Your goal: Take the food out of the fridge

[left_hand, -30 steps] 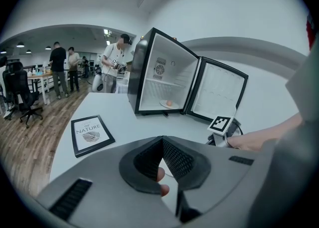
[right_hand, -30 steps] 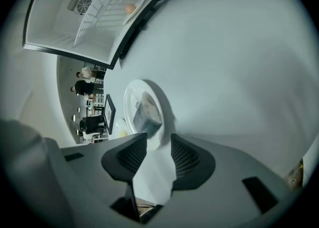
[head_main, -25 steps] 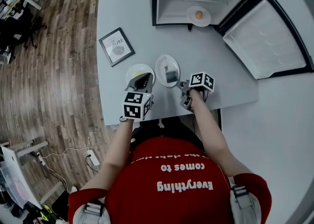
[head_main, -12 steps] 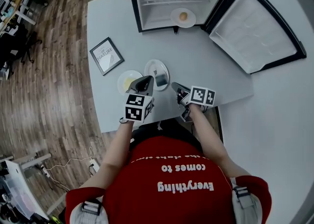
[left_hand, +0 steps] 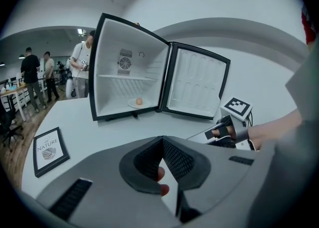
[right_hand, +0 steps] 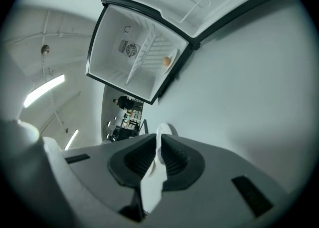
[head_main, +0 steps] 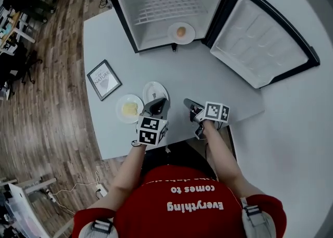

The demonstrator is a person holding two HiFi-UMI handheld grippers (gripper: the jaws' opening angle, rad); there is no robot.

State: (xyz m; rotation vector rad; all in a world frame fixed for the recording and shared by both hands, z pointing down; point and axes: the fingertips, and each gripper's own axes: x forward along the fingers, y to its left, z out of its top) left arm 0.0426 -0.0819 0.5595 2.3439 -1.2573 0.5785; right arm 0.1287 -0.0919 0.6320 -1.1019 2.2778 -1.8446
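While the fridge [head_main: 156, 10] stands open at the far edge of the worktop [head_main: 208, 75], its door [head_main: 260, 34] swung wide to the right, both grippers hang over the near edge, well apart from it. Toward the left edge lies a framed picture [head_main: 104, 79]. Just nearer than that sits a plate [head_main: 120, 113] with a yellow food piece [head_main: 130, 109]. Beside it is a second plate [head_main: 151, 89], whose near rim is covered by the left gripper [head_main: 161, 101]. Only a bare stretch of worktop lies between the grippers and the fridge mouth. Beyond the left edge is wooden floor with desks, and the left gripper view shows several people [left_hand: 82, 67] standing there.

The round orange-brown food [head_main: 180, 32] rests on a small white plate [head_main: 188, 36] on the fridge floor, right at the front lip and close to the hinge side. It lies far ahead of both pairs of fingers, touching neither. The left gripper's fingers meet at their tips with nothing gripped. The right gripper [head_main: 186, 101], near the second plate, also has its fingers pressed together, and the head view shows nothing in them.
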